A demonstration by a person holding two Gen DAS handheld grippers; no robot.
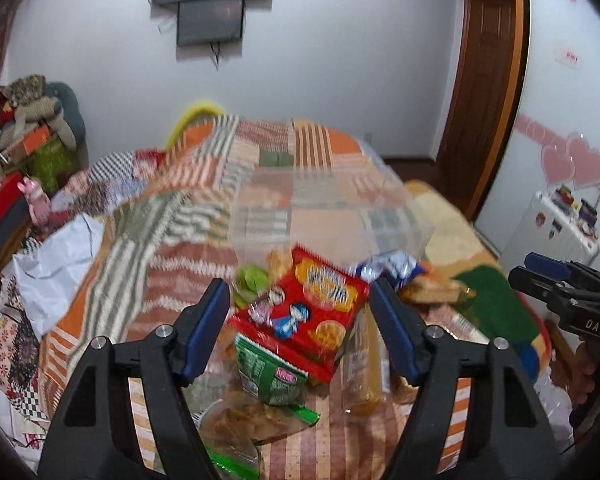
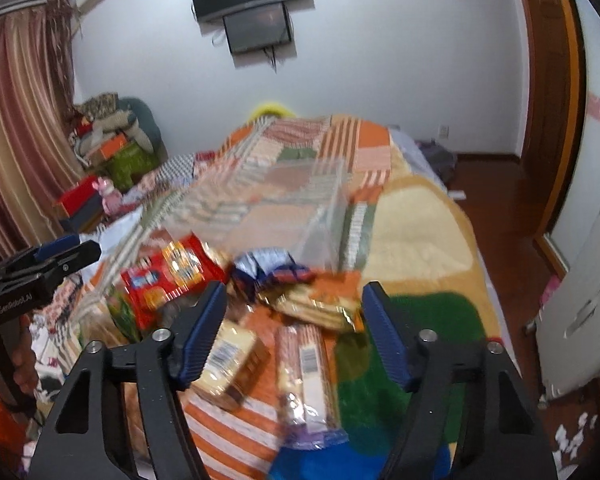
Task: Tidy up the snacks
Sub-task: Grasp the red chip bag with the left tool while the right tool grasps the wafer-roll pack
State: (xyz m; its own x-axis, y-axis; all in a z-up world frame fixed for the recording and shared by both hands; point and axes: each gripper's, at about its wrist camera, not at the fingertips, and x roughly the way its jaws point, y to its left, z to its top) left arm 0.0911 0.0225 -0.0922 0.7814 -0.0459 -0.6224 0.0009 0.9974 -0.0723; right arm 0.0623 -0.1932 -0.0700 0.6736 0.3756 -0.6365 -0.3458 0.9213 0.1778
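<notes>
A heap of snack packets lies on the patchwork quilt. My left gripper is open just above a red biscuit packet, its blue pads either side of the packet and not pressing on it. Under the red packet sits a green packet. A clear plastic box stands behind the heap. My right gripper is open over a gold cracker packet, a yellow barcoded packet and a long biscuit sleeve, gripping nothing. A blue-white packet lies beyond them, in front of the clear box.
The quilt covers a bed that runs away toward the white wall. A white suitcase stands on the floor to the right, by a wooden door frame. Boxes and clothes are piled at the left, near a striped curtain.
</notes>
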